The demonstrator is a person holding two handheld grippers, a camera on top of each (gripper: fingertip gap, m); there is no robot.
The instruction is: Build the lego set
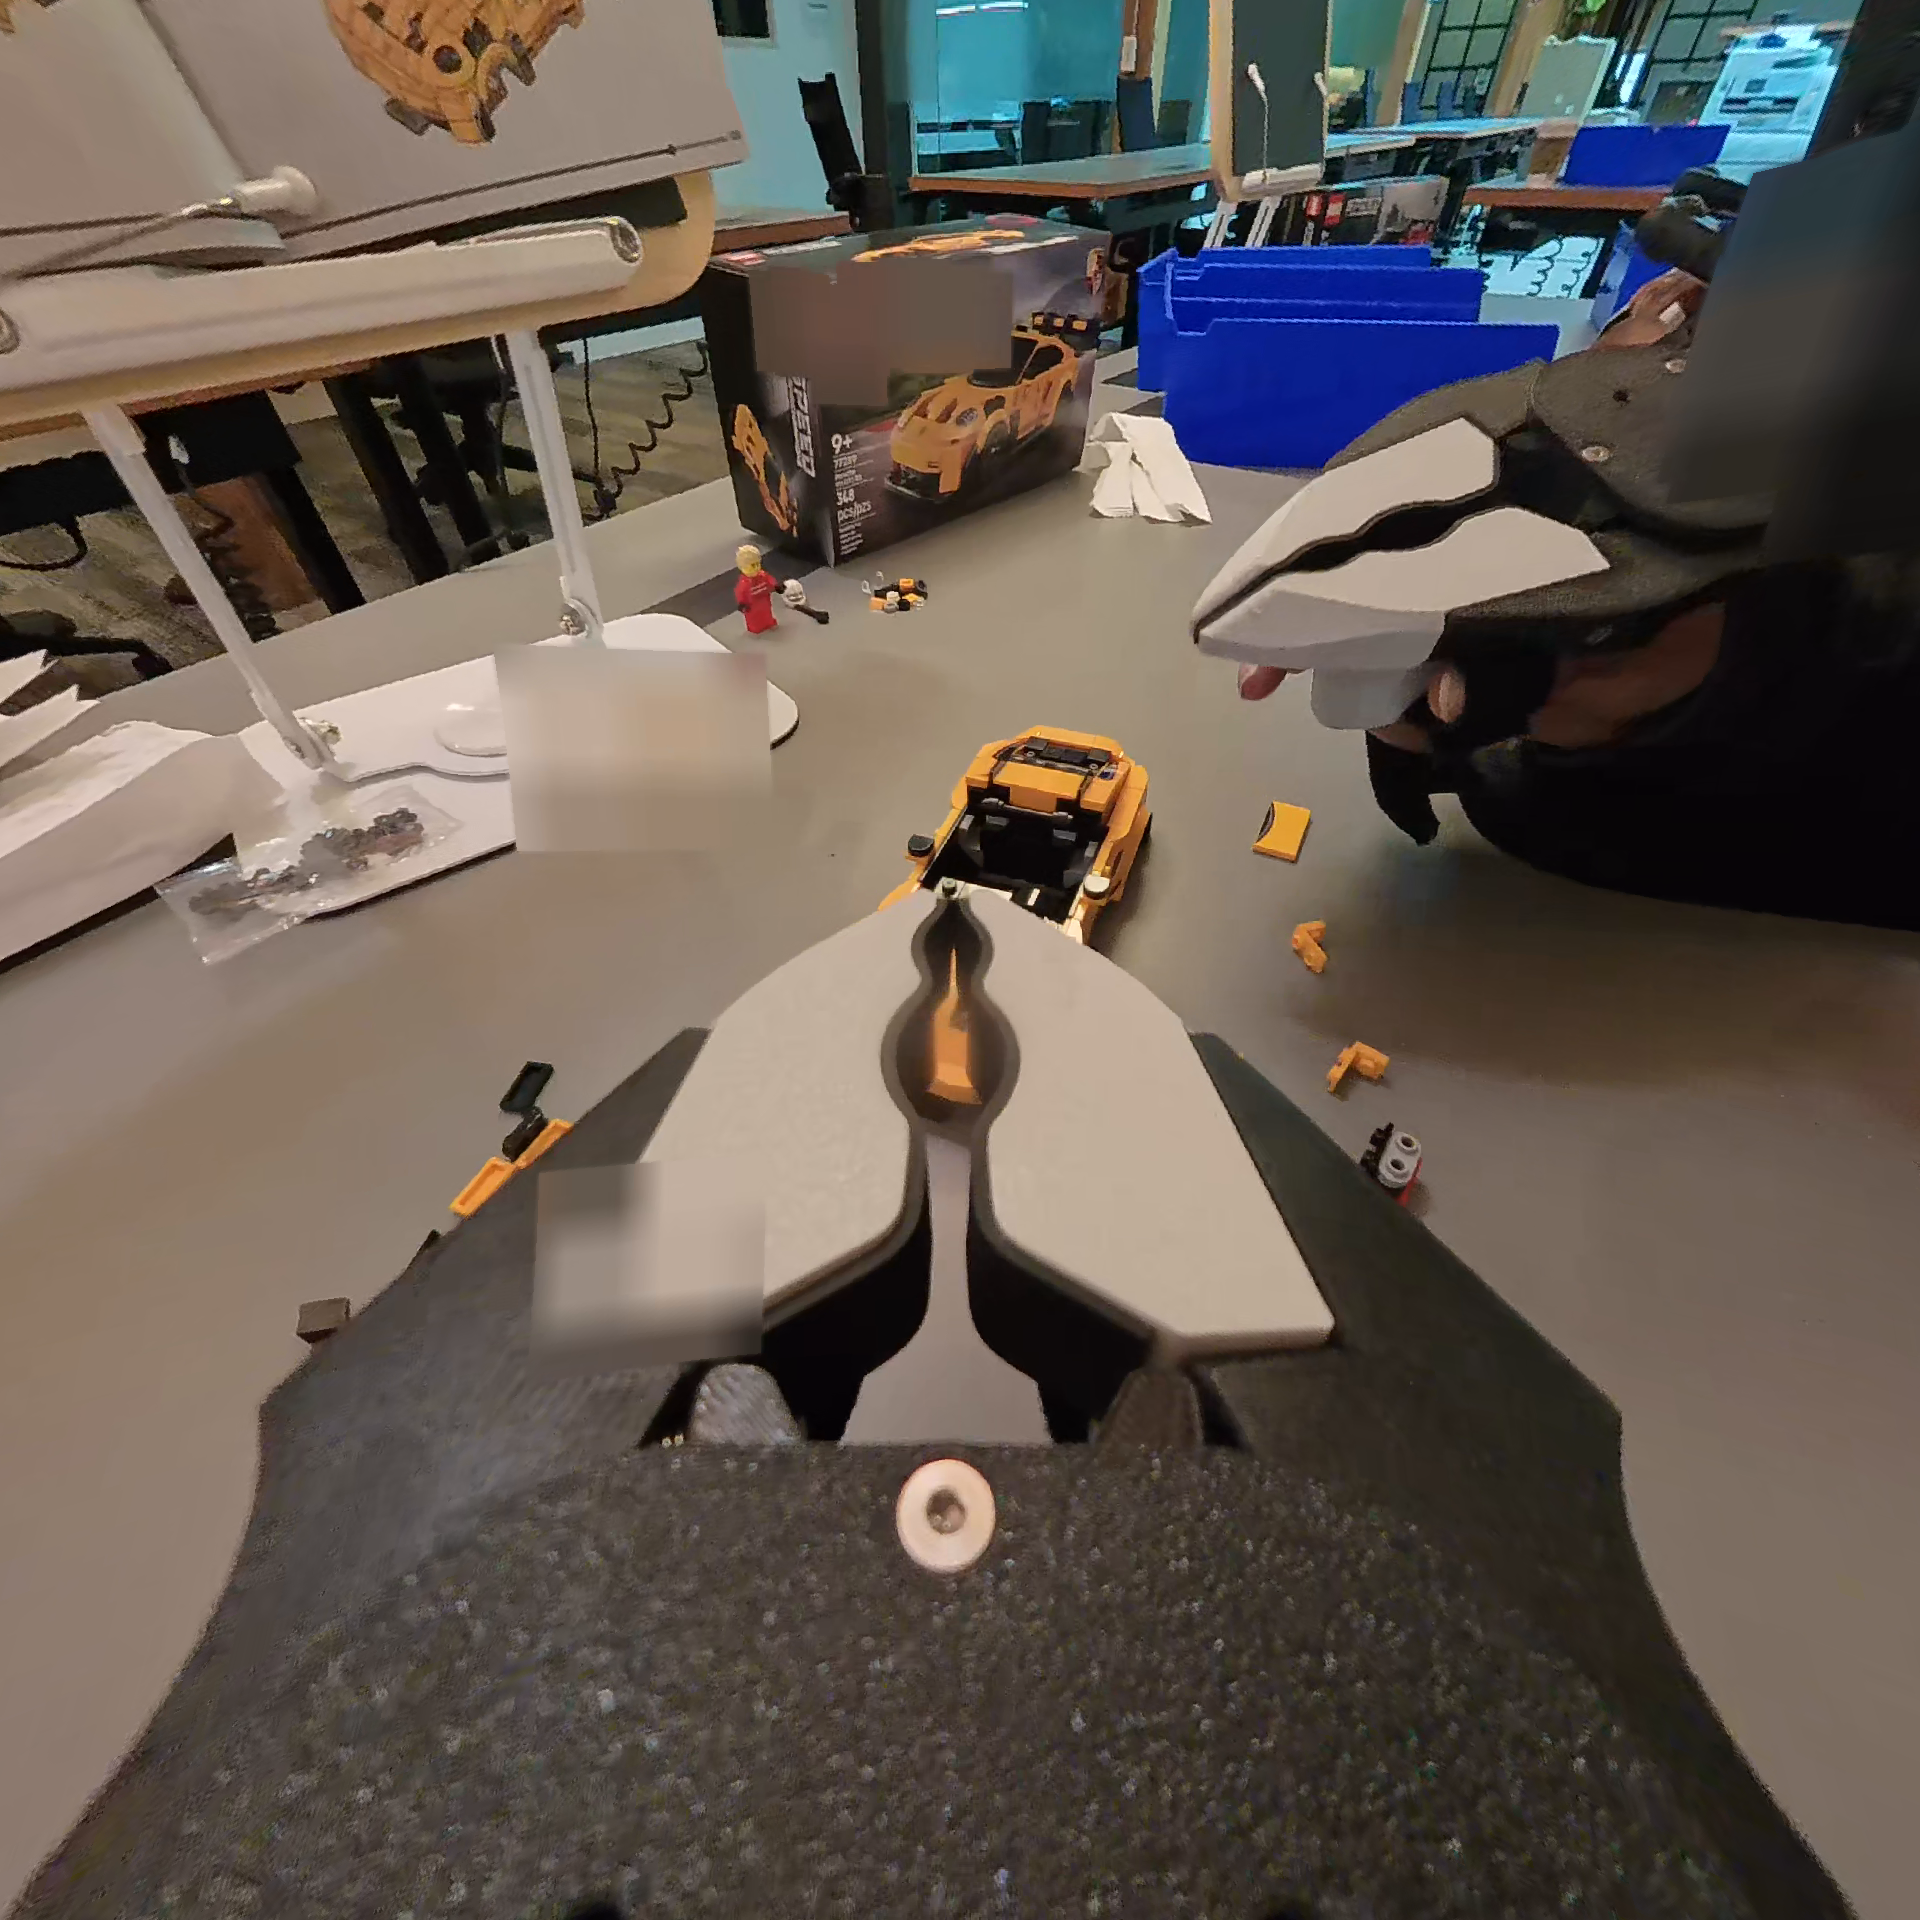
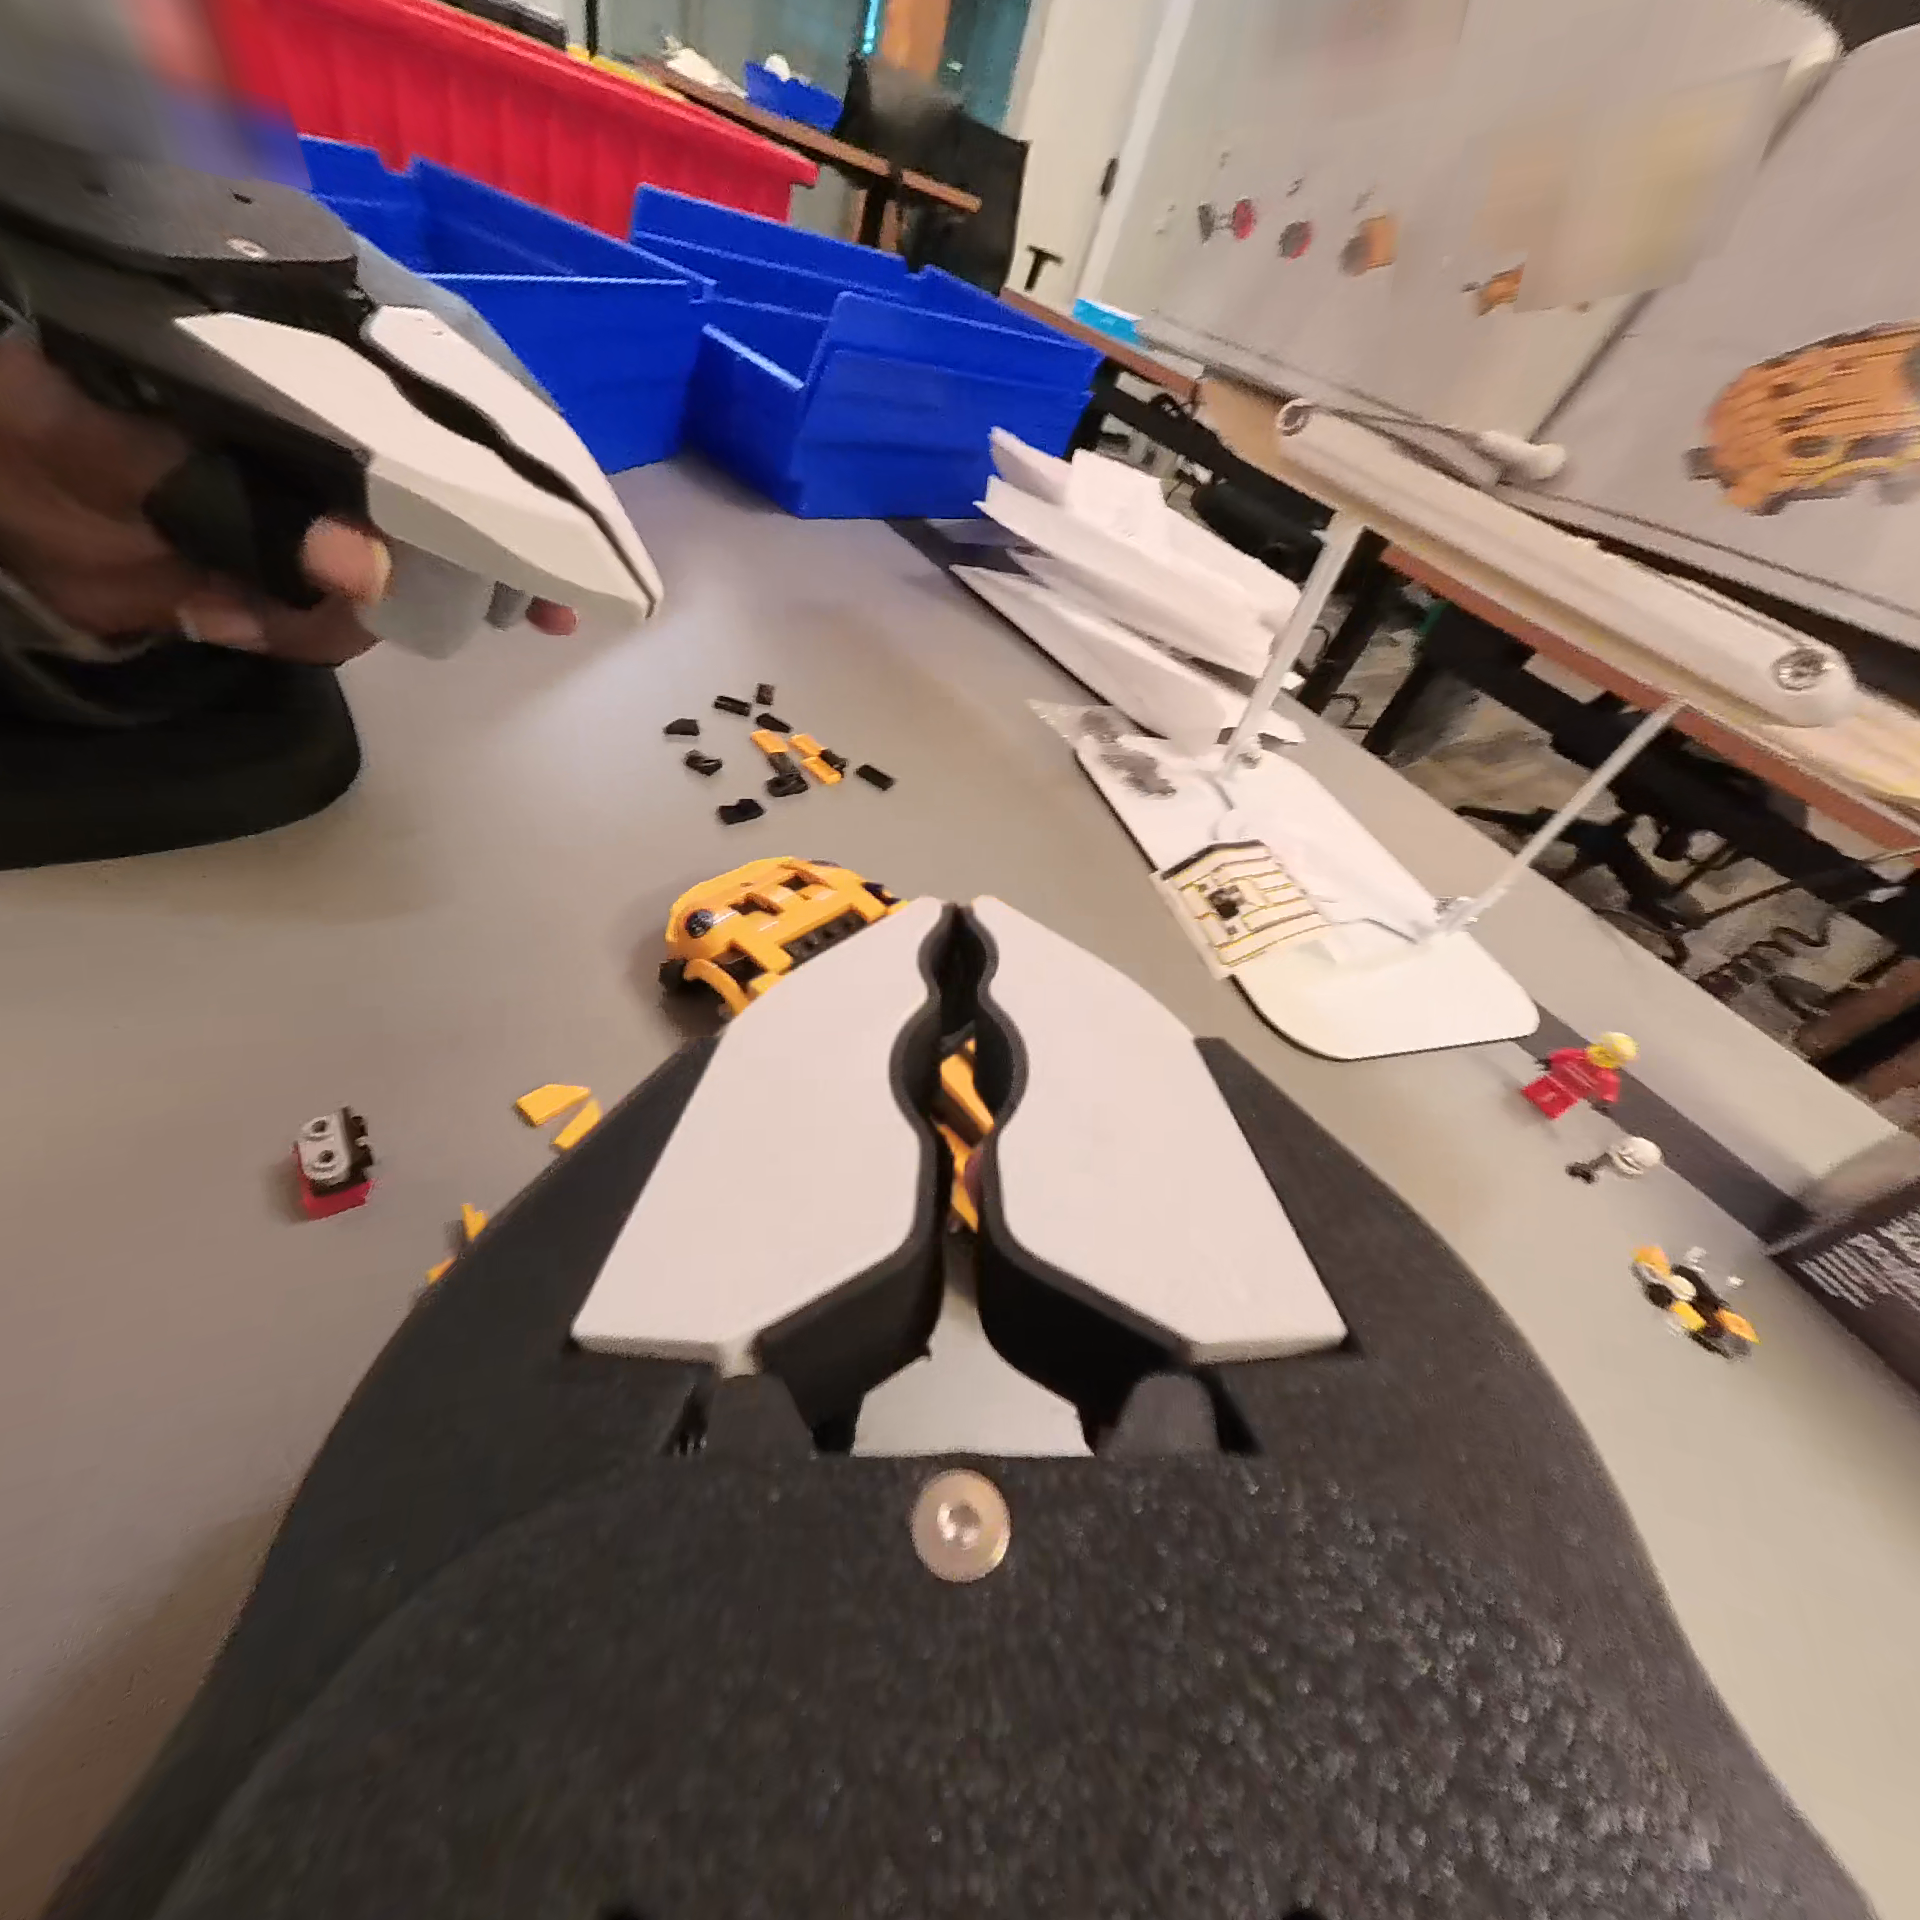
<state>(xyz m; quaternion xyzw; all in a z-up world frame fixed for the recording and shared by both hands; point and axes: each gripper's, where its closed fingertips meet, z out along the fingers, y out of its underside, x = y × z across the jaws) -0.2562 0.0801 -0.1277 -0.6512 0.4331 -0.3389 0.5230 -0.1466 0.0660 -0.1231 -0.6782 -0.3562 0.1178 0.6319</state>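
The part-built orange lego car (image 1: 1049, 821) stands on the grey table (image 1: 520, 987), with its cabin open on top. My left gripper (image 1: 951, 906) is shut, and its tips hover over the car's near end. A tiny grey stud (image 1: 948, 886) shows right at the tips; I cannot tell whether it is held or part of the car. My right gripper (image 2: 961, 912) is shut with nothing seen between its tips, just above the car (image 2: 769, 925). It also shows in the left wrist view (image 1: 1205, 629), raised to the right of the car. The left gripper shows raised in the right wrist view (image 2: 639, 597).
Loose orange pieces (image 1: 1281, 831) and a grey-and-red piece (image 1: 1397, 1153) lie right of the car. Black and orange pieces (image 2: 774, 753) lie beyond it. A red minifigure (image 1: 756, 592), the set's box (image 1: 904, 384), blue bins (image 1: 1340, 343), a booklet stand (image 1: 665, 644) and a parts bag (image 1: 312, 852) are around. Spacing between my two grippers at the tips: around 12 cm.
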